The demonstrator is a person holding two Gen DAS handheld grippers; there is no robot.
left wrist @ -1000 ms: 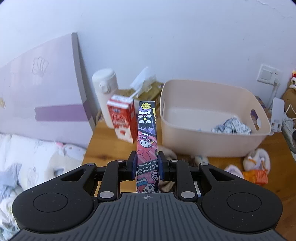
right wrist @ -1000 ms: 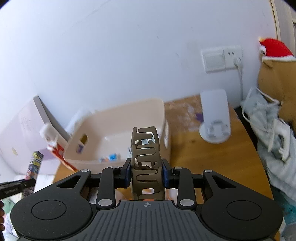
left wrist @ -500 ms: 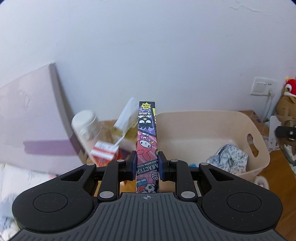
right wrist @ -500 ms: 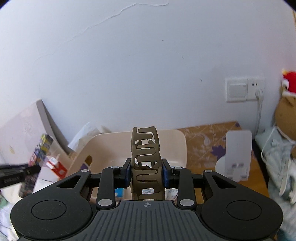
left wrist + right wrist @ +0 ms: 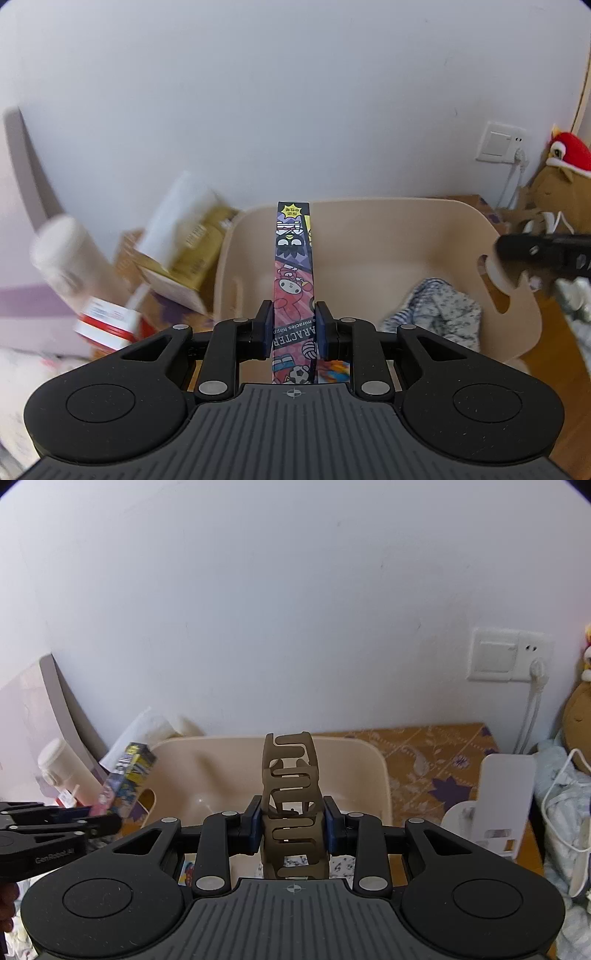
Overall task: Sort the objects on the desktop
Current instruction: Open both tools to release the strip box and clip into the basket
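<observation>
Cartoon-printed slim cardboard box (image 5: 293,280) stood clamped between the left gripper (image 5: 294,328) pads, poised over the beige plastic storage bin (image 5: 517,314), patterned cloth (image 5: 436,314) at four o'clock. From the right wrist, the right gripper (image 5: 293,830) pinched a brown plastic claw hair clip (image 5: 290,786) above that bin's rim (image 5: 380,775). Carrying seemed done; next, lowering and releasing inside.
</observation>
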